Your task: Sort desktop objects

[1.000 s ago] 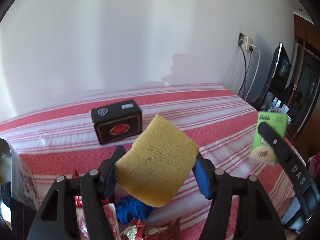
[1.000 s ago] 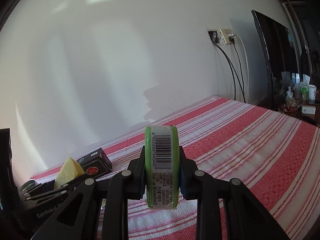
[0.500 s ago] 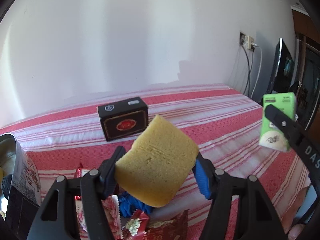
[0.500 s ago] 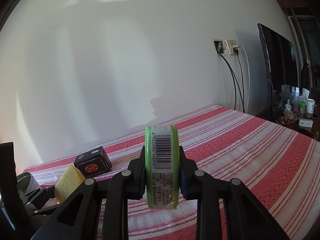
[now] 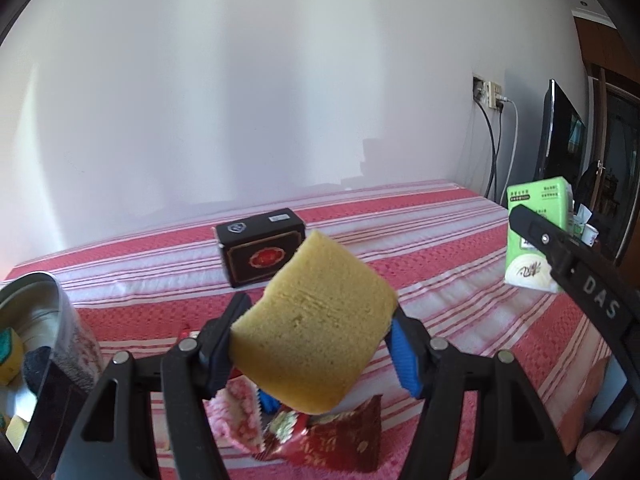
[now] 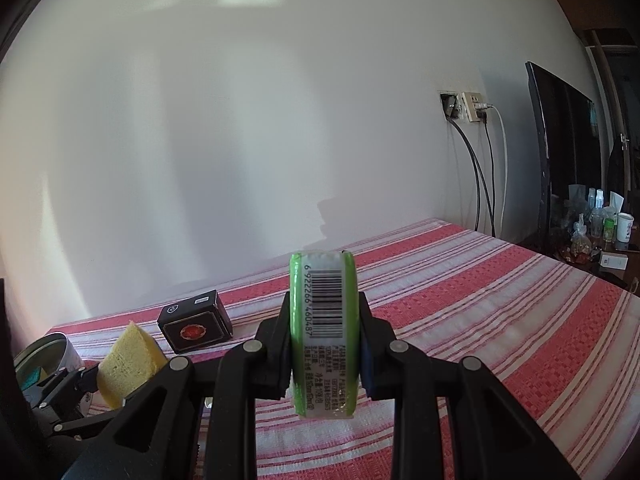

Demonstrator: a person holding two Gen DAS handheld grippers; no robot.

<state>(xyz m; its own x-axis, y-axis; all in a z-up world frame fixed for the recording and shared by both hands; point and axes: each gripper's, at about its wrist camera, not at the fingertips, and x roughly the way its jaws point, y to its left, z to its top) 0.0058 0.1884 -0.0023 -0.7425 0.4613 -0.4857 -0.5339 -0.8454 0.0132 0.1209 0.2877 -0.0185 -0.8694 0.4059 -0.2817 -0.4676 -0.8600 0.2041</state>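
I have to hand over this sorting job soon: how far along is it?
Done: the metal tin already holds a few small items. In hand: the left gripper clamps a yellow sponge, the right gripper a green tissue pack. Left: the black box and the red snack packets on the striped cloth.

Your left gripper (image 5: 316,344) is matt black plastic with a ribbed blue pad, pressed into a yellow sponge (image 5: 316,332) whose face is porous and rough. Your right gripper (image 6: 325,344), the same matt plastic with bare metal screw heads, clamps a green tissue pack (image 6: 323,332) wrapped in glossy film with a printed barcode. The red-and-white striped cloth (image 5: 440,264) looks woven and coarse. The black box (image 5: 262,246) has a smooth, slightly shiny card finish. The tin (image 5: 44,312) shows brushed, reflective metal inside. The red snack wrapper (image 5: 340,436) is shiny foil.
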